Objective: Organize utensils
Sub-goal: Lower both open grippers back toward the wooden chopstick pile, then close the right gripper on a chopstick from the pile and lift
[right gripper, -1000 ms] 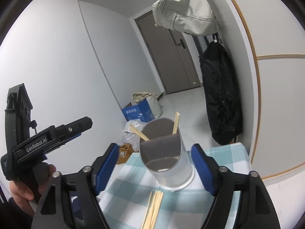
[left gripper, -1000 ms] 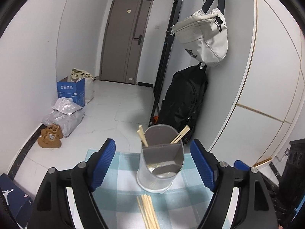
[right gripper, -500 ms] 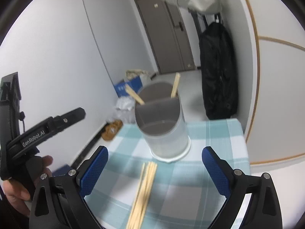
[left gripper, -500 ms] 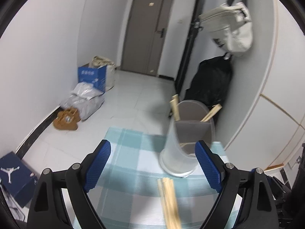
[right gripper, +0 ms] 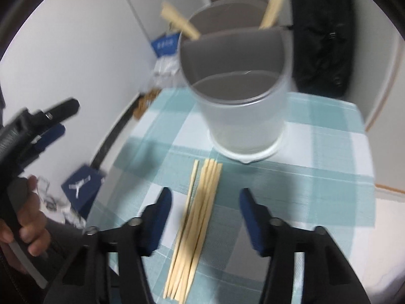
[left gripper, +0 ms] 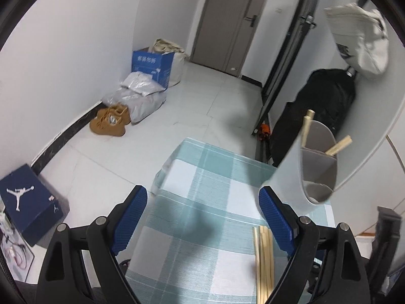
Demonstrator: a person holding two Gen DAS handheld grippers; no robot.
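A bundle of wooden chopsticks [right gripper: 196, 224] lies on the checked tablecloth [right gripper: 316, 185], just in front of a translucent utensil holder [right gripper: 243, 96] with a grey divider and two chopsticks standing in its back compartment. My right gripper [right gripper: 205, 217] is open and hovers low over the bundle, fingers either side of it. My left gripper [left gripper: 202, 223] is open and empty over the left part of the cloth [left gripper: 202, 177]; the holder [left gripper: 306, 172] and bundle [left gripper: 264, 261] sit to its right.
The small table drops off to a tiled floor on the left, with a blue shoe box [left gripper: 27, 202], tan shoes [left gripper: 111, 121] and bags by the wall. A black backpack [left gripper: 316, 116] hangs behind the holder. The left gripper [right gripper: 38, 131] shows at left in the right wrist view.
My right gripper has dropped and tilted down over the chopstick bundle. My left gripper has swung left, so the holder now sits at its right edge.
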